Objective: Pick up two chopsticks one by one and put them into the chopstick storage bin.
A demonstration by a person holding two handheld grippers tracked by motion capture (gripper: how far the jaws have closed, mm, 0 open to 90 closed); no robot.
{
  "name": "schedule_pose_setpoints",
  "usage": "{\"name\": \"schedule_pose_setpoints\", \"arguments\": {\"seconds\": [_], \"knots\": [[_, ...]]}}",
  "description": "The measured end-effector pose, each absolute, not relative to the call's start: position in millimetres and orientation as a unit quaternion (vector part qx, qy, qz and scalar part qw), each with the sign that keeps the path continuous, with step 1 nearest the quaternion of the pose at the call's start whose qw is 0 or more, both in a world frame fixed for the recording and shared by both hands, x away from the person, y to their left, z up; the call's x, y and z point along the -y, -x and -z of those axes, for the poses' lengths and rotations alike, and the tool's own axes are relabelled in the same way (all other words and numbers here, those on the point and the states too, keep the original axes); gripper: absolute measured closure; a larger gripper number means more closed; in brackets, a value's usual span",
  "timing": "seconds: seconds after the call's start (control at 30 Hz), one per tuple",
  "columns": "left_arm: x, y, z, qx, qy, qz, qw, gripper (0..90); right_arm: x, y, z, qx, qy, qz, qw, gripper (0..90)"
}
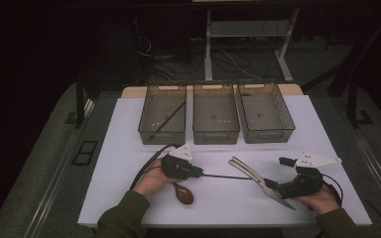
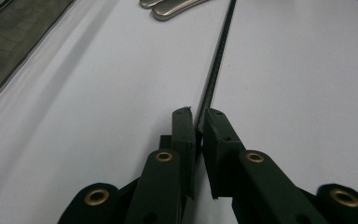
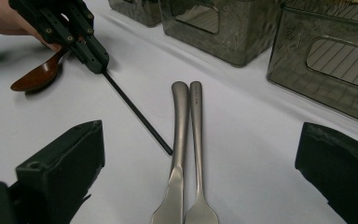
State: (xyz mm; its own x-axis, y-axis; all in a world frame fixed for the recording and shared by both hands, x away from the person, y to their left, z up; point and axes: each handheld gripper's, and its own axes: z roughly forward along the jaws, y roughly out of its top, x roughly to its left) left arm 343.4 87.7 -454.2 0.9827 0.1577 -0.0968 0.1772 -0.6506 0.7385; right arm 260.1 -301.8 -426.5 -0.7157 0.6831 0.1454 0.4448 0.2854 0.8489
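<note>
A thin black chopstick (image 1: 225, 176) (image 2: 216, 65) (image 3: 137, 112) lies on the white table, pointing right. My left gripper (image 1: 198, 173) (image 2: 199, 126) (image 3: 93, 58) is shut on its left end, pads pressed against both sides. Two slim metal utensils (image 1: 258, 179) (image 3: 186, 140) (image 2: 168, 7) lie side by side, just past the chopstick's free tip. My right gripper (image 1: 273, 186) (image 3: 203, 137) stands open, low over the table, with its wide-set jaws on either side of the utensils' lower ends and touching neither. A brown wooden spoon (image 1: 182, 193) (image 3: 39, 74) rests beside the left hand.
Three translucent grey bins (image 1: 161, 135) (image 1: 216, 135) (image 1: 270, 134) stand in a row at the back of the table. The left bin holds another black chopstick (image 1: 168, 119). The table's front edge runs close below both hands.
</note>
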Motion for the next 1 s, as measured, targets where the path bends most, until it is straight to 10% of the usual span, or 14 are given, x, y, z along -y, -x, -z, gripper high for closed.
{"name": "schedule_pose_setpoints", "arguments": {"seconds": [1.0], "knots": [[-90, -336, 433, -0.068, -0.9, 0.026, 0.43, 85.0, 303, -260, 426, -0.79, -0.358, -0.483, 0.121, 1.0]]}}
